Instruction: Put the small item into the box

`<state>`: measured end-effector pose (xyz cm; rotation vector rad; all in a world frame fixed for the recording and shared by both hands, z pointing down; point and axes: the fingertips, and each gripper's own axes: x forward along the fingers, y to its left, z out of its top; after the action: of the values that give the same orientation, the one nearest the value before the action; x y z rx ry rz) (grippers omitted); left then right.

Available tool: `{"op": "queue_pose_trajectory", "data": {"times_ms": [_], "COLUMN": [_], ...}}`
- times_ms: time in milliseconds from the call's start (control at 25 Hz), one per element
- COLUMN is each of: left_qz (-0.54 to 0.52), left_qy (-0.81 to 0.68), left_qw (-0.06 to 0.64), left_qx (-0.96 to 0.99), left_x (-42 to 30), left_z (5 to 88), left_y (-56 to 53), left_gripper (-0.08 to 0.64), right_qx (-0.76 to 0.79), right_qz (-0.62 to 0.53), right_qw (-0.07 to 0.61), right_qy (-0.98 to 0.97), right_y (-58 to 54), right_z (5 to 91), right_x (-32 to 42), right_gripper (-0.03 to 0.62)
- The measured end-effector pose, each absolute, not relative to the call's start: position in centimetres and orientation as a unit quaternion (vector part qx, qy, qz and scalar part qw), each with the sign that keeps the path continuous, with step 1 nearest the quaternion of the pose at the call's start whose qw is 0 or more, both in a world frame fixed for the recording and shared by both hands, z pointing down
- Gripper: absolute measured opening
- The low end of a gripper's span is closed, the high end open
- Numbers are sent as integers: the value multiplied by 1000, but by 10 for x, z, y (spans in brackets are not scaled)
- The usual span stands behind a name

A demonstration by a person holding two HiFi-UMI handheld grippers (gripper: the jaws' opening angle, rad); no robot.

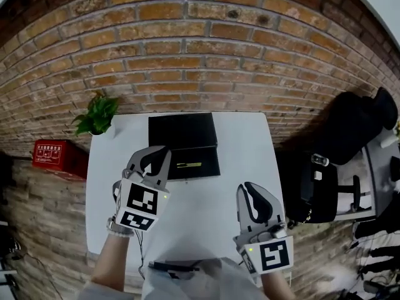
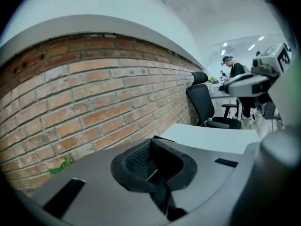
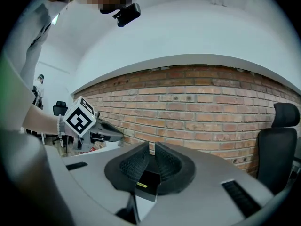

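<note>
1. The left tongs [image 1: 164,150] are clenched, pads pressed tip to tip, with nothing between them. In the head view their tips sit at the left edge of the black box [image 1: 194,162].
2. The right tongs [image 1: 245,186] are also drawn together and empty, with only a thin slit between the pads. They are held over bare tabletop [image 1: 244,149], to the right of the box and nearer the person, clear of it.
3. The right gripper view looks through the hollow below the pads at the box and the small item inside it.
4. The small item [image 1: 187,164], a slim gold-coloured piece, lies in the box's base. Neither pair of tongs touches it.
5. The box stands open, with its lid [image 1: 182,130] laid back towards the brick wall [image 1: 200,55].
6. A potted plant [image 1: 97,114] stands at the tabletop's far left corner.
7. A red case [image 1: 59,155] lies off the tabletop's left side, and a black office chair [image 1: 356,124] stands off its right.
</note>
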<state>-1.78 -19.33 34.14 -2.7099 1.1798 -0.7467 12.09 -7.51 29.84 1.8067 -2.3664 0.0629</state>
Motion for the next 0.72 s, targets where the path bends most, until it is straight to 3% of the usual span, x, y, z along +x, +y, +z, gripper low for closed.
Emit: {"op": "queue_pose_trajectory", "data": {"times_ms": [440,720], "left_qz": [-136,-121], "left_qy": [479,499], "left_qw": [61,55], "left_qx": [-865,-856], "left_x": [-64,-82], "left_z": [259,246], "left_y": [-142,-112], "left_gripper": [18,18], "right_qx": [553,534], "right_qz": [-3,-15], "right_qw": [71,71], "right_qy": [-830,-842], "right_y": [-88,-89], "right_z": [275,265], "right_x": [83,70], "right_gripper": [64,64]}}
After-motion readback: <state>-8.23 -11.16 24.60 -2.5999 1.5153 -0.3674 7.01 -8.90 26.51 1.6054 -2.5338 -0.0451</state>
